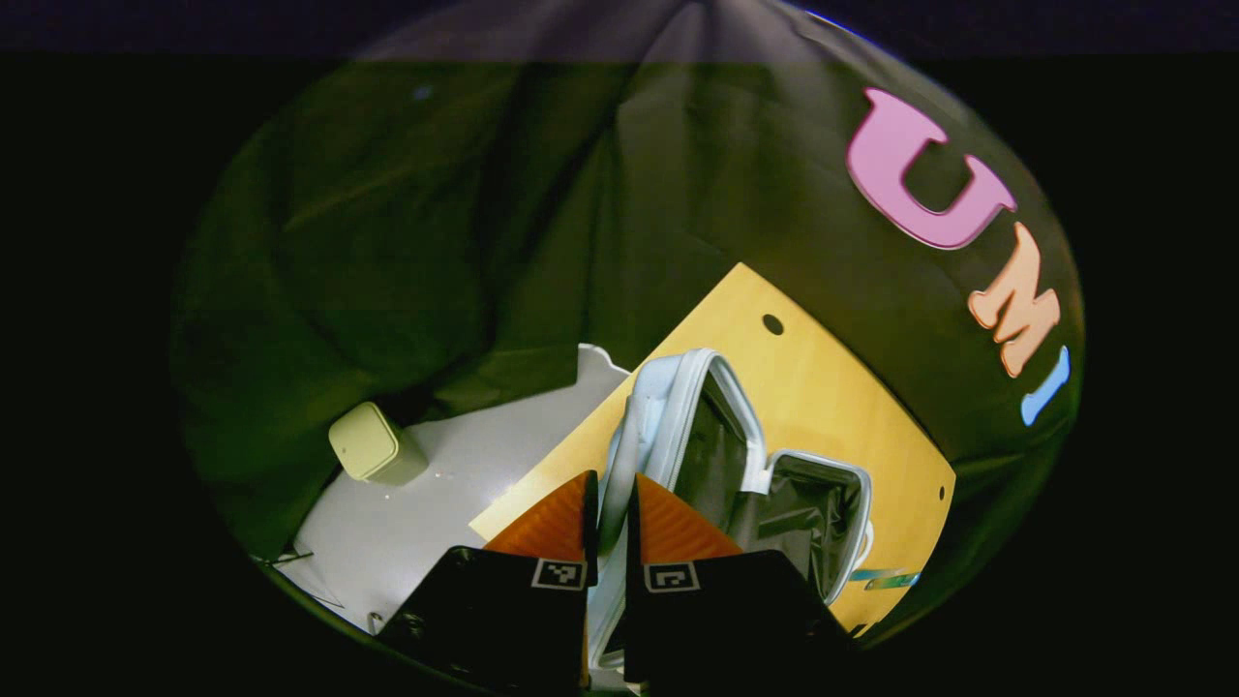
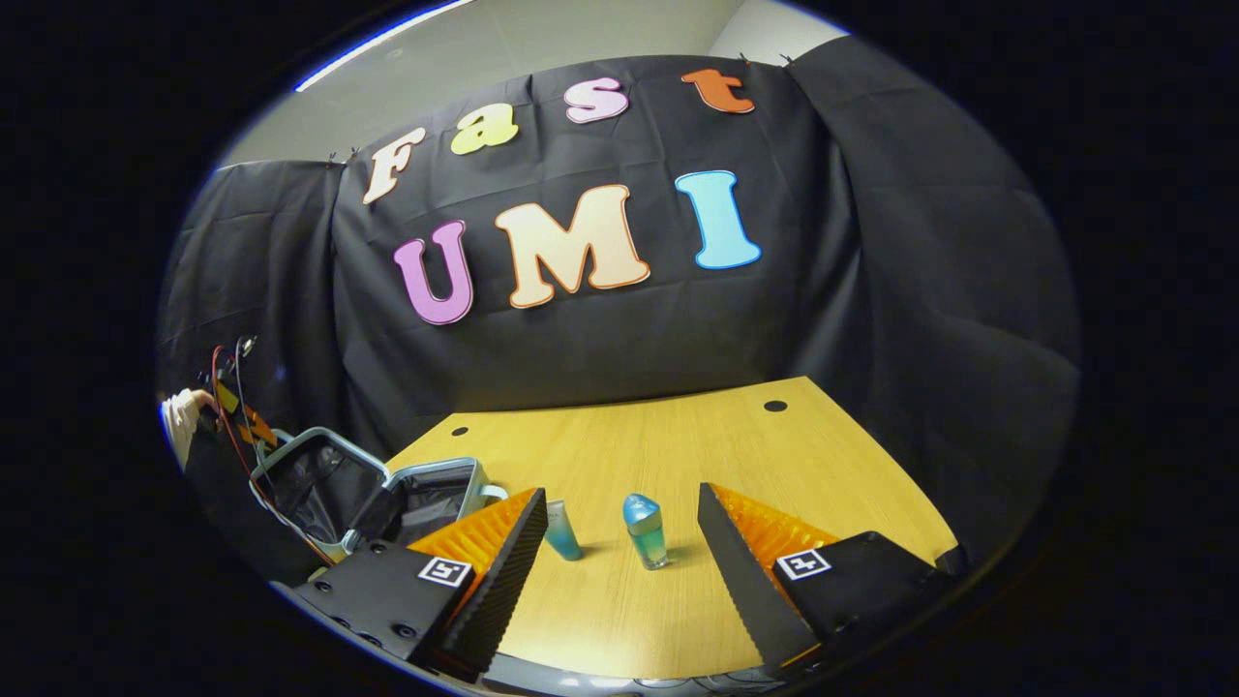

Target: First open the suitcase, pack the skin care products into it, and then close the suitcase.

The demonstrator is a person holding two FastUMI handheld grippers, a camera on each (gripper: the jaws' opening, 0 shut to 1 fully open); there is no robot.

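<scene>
Pale blue suitcase [image 2: 387, 489] with dark grey lining, yellow wood-grain table [image 2: 678, 455] with dark round holes, teal tube [image 2: 561, 530], blue-capped green-tinted bottle [image 2: 645, 530], pale green bin [image 1: 373, 444] on light grey floor [image 1: 436, 503], black-and-white square markers on gripper bodies

A small pale-green lidded bin [image 1: 376, 445], perhaps plastic, stood on the grey floor [image 1: 455, 484] beside the yellow wooden table [image 2: 678, 436].

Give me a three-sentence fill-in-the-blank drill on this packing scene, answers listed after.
1. The suitcase lies ___ on the wooden table.
2. The right gripper is ___, pointing at a small bottle.
3. The left gripper grips the suitcase's ___.

Answers: open; open; rim
</scene>
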